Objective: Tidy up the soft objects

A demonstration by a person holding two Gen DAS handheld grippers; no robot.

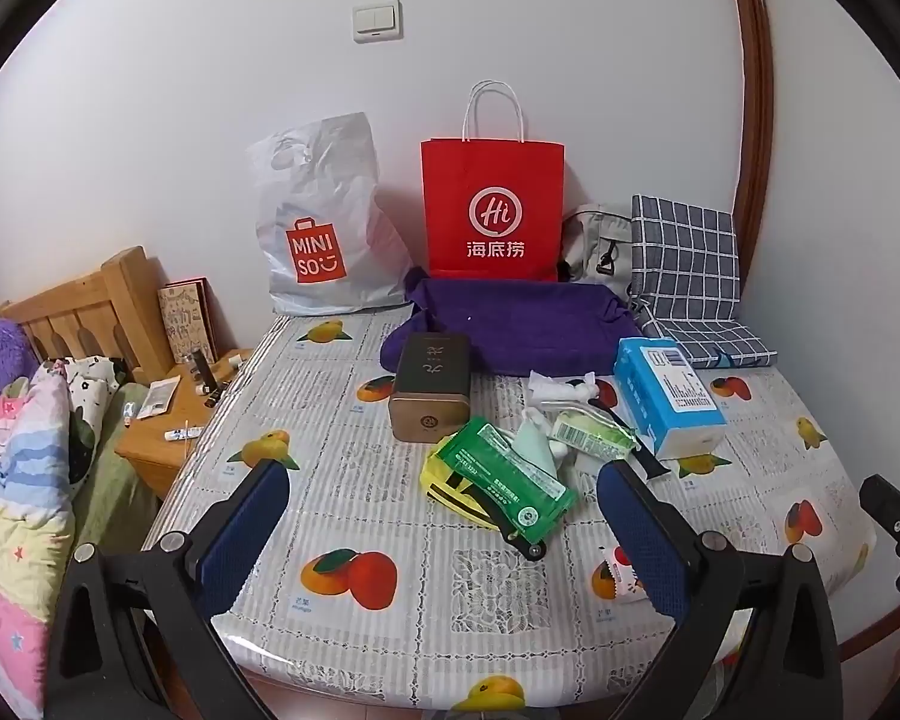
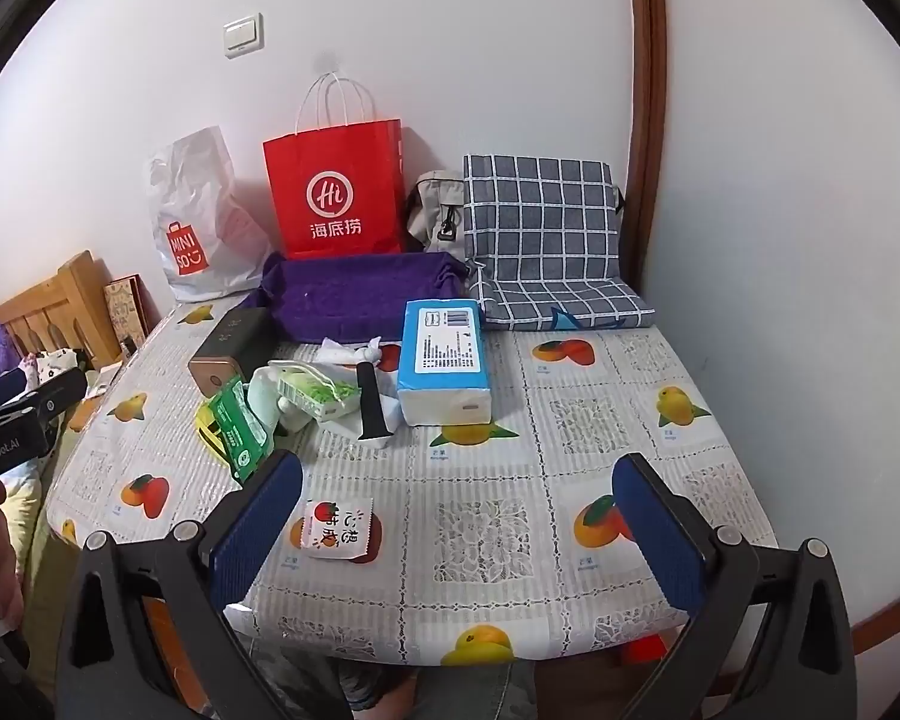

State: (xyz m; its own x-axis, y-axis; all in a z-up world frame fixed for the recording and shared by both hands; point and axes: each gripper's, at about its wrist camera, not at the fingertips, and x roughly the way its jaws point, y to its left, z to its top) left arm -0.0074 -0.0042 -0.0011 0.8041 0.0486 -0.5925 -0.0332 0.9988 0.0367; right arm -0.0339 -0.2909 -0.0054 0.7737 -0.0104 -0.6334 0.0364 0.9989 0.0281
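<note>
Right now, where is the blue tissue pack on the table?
The blue tissue pack lies right of the middle of the table, just in front of the purple cloth and the checked cushion, with the black-handled item at its left.

Both tools (image 1: 444,516) (image 2: 456,516): blk frames, blue pads, silver screws.

My left camera looks from the table's (image 1: 342,414) near left edge toward the wall, my right from the near edge further right. Both hang just above it, sharing the red bag (image 1: 492,210) (image 2: 336,192) and central clutter.
</note>
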